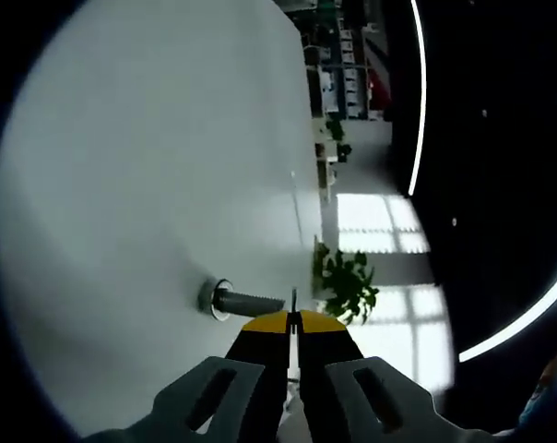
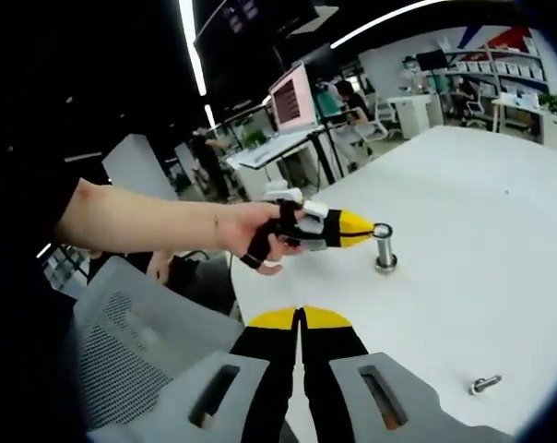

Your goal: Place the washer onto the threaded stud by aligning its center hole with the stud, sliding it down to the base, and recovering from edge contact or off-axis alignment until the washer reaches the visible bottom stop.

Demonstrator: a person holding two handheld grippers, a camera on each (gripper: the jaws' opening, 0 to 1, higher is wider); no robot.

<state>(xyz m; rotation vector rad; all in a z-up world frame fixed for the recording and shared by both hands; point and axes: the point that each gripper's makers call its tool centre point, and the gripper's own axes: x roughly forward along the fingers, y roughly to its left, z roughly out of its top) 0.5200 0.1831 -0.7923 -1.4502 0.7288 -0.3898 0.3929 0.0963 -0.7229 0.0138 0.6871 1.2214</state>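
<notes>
The threaded stud (image 2: 385,251) stood upright on its round base on the white table (image 2: 500,212), just beyond the tip of my left gripper (image 2: 363,227). The washer (image 2: 382,230), a thin metal ring, sat level at the stud's top, still high above the base, its edge pinched between my jaws.

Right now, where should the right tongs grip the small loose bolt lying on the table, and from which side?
Probably grip the small bolt across its shaft, mid-length, coming down from above with the jaws straddling its long axis. It lies flat on the white table, so only its sides are free. The right tongs are shut and must open first.
</notes>
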